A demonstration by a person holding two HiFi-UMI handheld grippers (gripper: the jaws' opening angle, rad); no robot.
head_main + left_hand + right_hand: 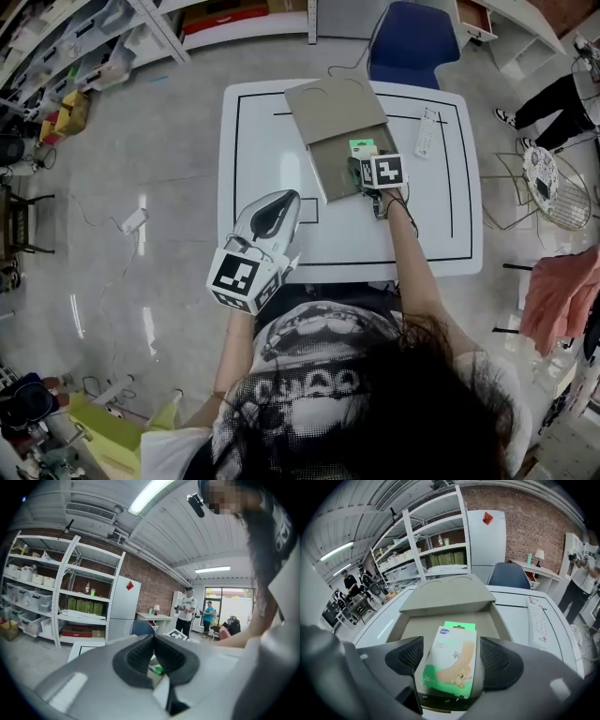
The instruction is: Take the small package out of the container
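A small green and white package [452, 660] lies in the near end of an open flat cardboard container [436, 623], whose lid [447, 595] is folded back. My right gripper [452, 654] is open around it: the package sits between the pads [493, 656], with a gap on its right side. In the head view the package [362, 147] shows green just beyond the right gripper [364, 165], at the container [330, 169] on the white table [253, 122]. My left gripper [281, 201] hangs over the table's front edge, away from the container, its tips together on nothing [153, 641].
A white remote [426, 131] lies right of the container. A blue chair [412, 42] stands behind the table, a wire basket [553, 187] and pink cloth to its right. Shelving runs along the far wall [436, 550]. Two people stand in the background [187, 611].
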